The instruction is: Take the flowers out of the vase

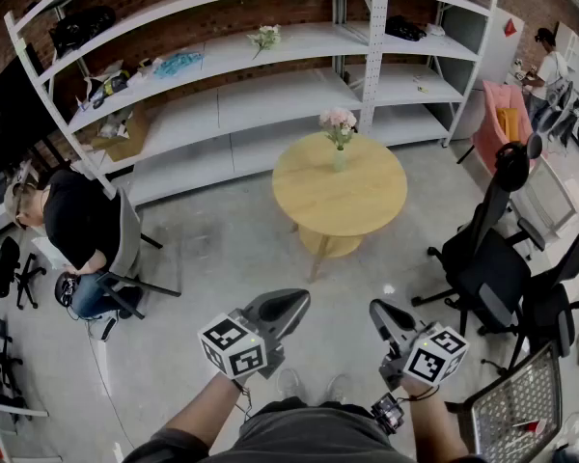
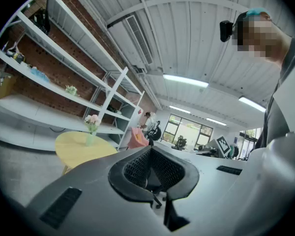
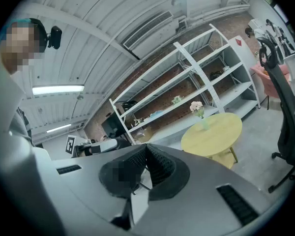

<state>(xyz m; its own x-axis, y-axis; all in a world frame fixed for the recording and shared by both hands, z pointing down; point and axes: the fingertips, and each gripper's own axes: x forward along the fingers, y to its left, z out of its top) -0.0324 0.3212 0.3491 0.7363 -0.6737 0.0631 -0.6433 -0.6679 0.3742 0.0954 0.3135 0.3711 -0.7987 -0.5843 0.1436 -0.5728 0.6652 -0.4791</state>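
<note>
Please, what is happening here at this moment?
A person stands on the floor, apart from the round yellow table, with a gripper in each hand. The left gripper and the right gripper are held out in front, jaws together, with nothing between them. The pink flowers stand in the vase on the table, untouched. Taking them out has not yet begun.

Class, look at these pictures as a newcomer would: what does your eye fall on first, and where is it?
The round yellow table in the middle of the floor stands out, with pink flowers in a small vase at its far edge. Near the viewer, the left gripper and right gripper point toward it, both shut and empty. Long white shelves run behind the table.
</note>
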